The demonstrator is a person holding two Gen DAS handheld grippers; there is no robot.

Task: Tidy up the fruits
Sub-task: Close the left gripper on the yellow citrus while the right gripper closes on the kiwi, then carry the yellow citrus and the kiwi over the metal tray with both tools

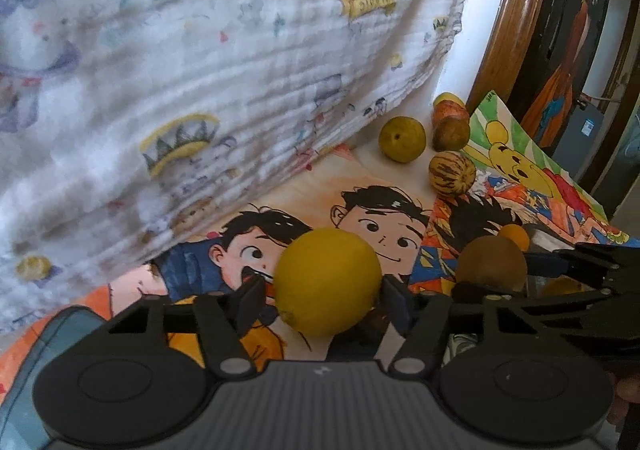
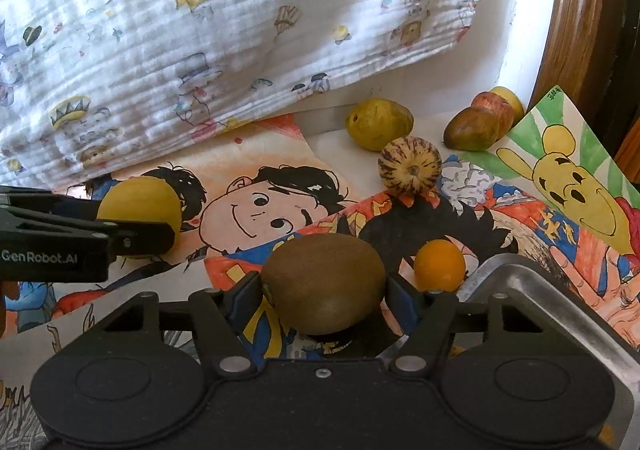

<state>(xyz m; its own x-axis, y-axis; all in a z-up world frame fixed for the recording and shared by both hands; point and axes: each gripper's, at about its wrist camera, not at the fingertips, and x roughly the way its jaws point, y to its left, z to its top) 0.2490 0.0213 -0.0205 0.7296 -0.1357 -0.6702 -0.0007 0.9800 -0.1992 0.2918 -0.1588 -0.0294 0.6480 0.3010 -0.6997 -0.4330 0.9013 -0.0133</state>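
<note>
On the left, a white cloth (image 2: pixel 224 34) with little hats and crowns on it hangs down at the back of the worktop (image 2: pixel 340 130). Below it lie drawings (image 2: pixel 256 206) of children with black hair.

The left gripper (image 1: pixel 326 292) is closed on a yellow lemon (image 1: pixel 328 280), one finger on each side of it. In the right wrist view this lemon (image 2: pixel 140 206) sits over the drawing, on the far left.

The right gripper (image 2: pixel 324 290) is closed on a brown kiwi (image 2: pixel 324 282), which fills the gap between its fingers. Just to the right of the kiwi sits a small orange fruit (image 2: pixel 440 265), next to the corner of a metal tray (image 2: pixel 532 302).

Farther back is a striped round fruit (image 2: pixel 411 166) on the edge of a drawing. Behind it lies a green pear (image 2: pixel 378 123). To the right, near the wooden frame (image 2: pixel 576 30), a brown fruit (image 2: pixel 472 129), a red apple (image 2: pixel 498 106) and a yellow fruit (image 2: pixel 510 96) are bunched together, touching. A yellow bear picture (image 2: pixel 568 174) is on the far right.
</note>
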